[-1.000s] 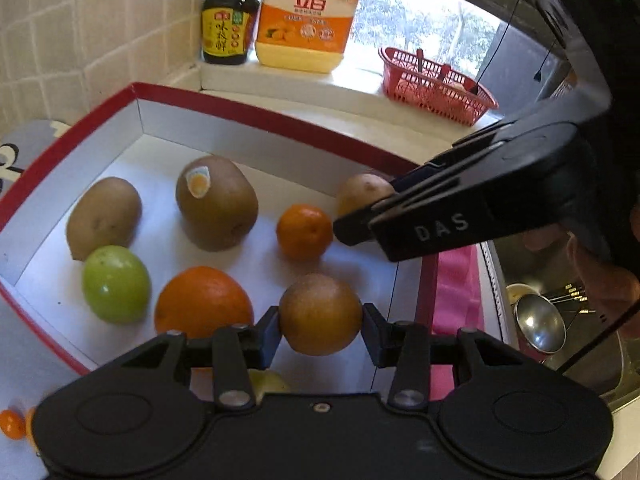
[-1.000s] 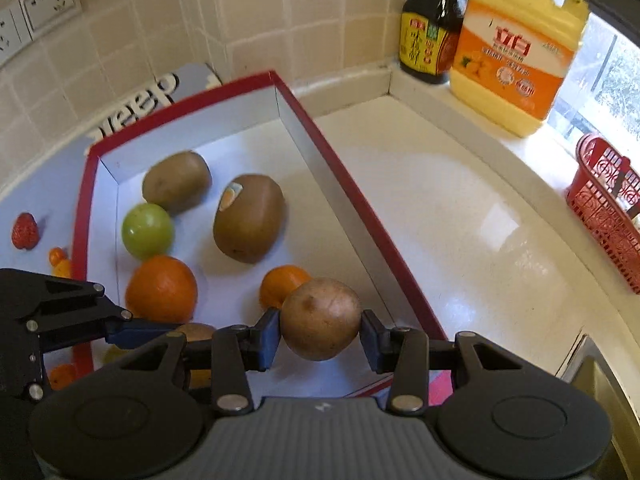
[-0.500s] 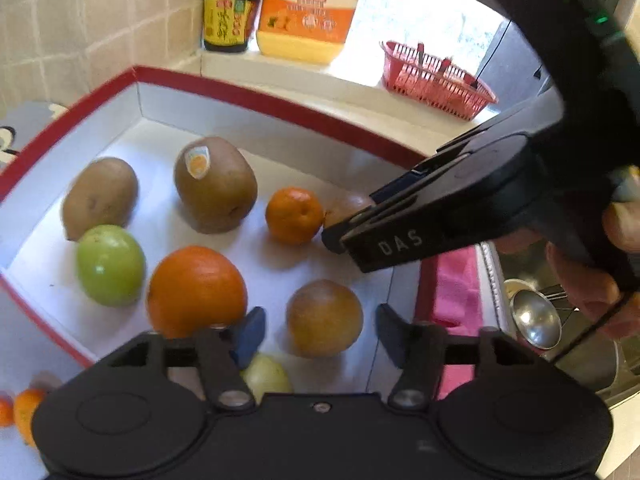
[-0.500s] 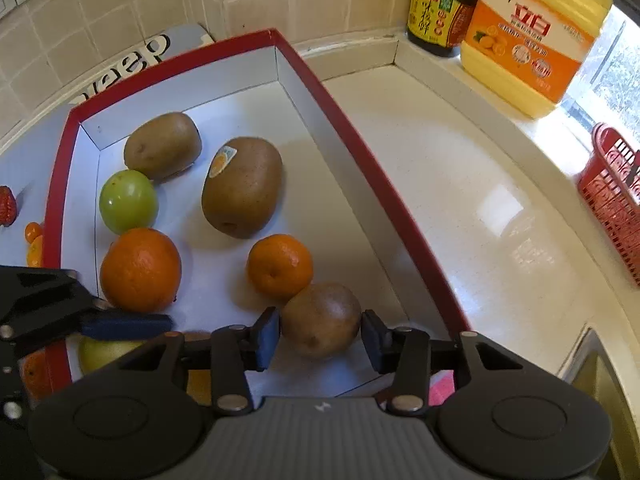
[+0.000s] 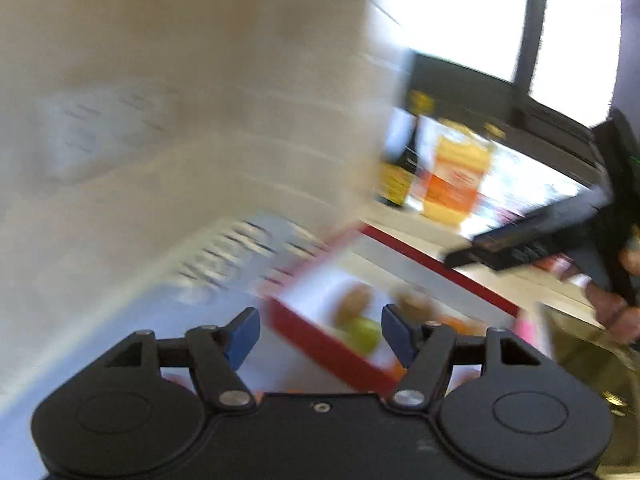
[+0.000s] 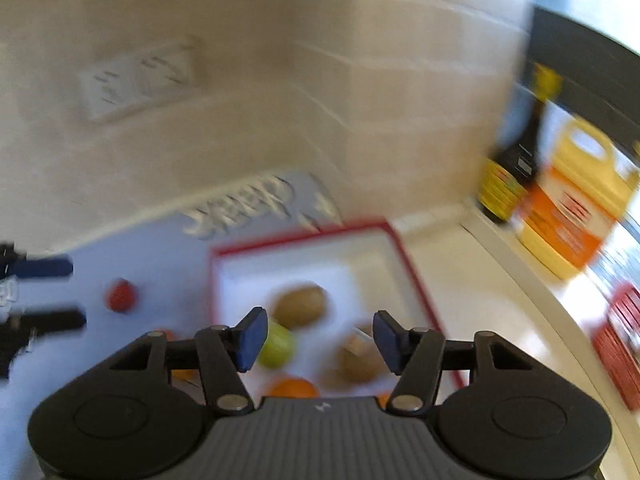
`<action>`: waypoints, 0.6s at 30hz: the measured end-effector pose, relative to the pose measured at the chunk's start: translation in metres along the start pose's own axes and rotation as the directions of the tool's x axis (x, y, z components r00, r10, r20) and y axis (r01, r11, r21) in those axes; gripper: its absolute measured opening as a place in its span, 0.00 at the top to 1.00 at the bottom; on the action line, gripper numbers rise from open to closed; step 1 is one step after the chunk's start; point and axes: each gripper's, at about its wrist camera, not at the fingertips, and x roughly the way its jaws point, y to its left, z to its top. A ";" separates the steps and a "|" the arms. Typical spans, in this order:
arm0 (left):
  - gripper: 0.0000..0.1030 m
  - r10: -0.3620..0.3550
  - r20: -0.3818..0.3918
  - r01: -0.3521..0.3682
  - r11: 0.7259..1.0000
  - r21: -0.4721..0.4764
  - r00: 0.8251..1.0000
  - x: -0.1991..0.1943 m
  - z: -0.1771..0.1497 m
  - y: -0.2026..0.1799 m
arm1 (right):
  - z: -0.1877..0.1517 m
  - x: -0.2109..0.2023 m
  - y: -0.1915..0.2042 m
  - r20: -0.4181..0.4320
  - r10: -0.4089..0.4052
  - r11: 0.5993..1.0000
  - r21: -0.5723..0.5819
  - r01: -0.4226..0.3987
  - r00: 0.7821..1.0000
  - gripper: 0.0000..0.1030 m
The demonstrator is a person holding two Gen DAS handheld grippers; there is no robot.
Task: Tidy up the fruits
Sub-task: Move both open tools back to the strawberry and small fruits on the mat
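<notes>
The fruit lies in a white tray (image 6: pixel 304 256) with a red rim: a brown kiwi (image 6: pixel 300 306) toward its far wall, a green apple (image 6: pixel 276 346) just in front of it, a second kiwi (image 6: pixel 358 360) nearer the tray's right rim, and an orange (image 6: pixel 292 388) at the near edge. Left of the tray, a strawberry (image 6: pixel 120 295) sits alone on a pale blue mat (image 6: pixel 120 240). The right gripper (image 6: pixel 318 338) hangs above the tray, jaws opening with nothing between them. The left gripper (image 5: pixel 320 332) is likewise opening and empty over the tray's left rim. Right of the tray is bare white counter (image 6: pixel 472 300); behind it a tiled wall (image 6: pixel 280 80), a dark bottle (image 6: pixel 516 160) and a yellow jug (image 6: pixel 572 208). Both views are blurred.
</notes>
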 end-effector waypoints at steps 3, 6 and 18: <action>0.22 0.125 0.047 -0.123 0.991 -0.046 0.991 -0.024 0.004 0.037 | 0.018 0.008 0.033 0.016 0.087 0.995 -0.056 -0.086 0.996 0.40; 0.22 0.168 0.040 -0.162 0.978 -0.131 0.985 -0.030 -0.002 0.072 | 0.026 0.032 0.067 -0.039 0.148 0.981 -0.124 -0.152 0.988 0.40; 0.22 0.038 -0.169 -0.079 0.966 -0.246 0.985 0.064 -0.067 0.135 | 0.008 0.132 0.135 -0.269 0.240 0.938 -0.184 -0.294 0.933 0.46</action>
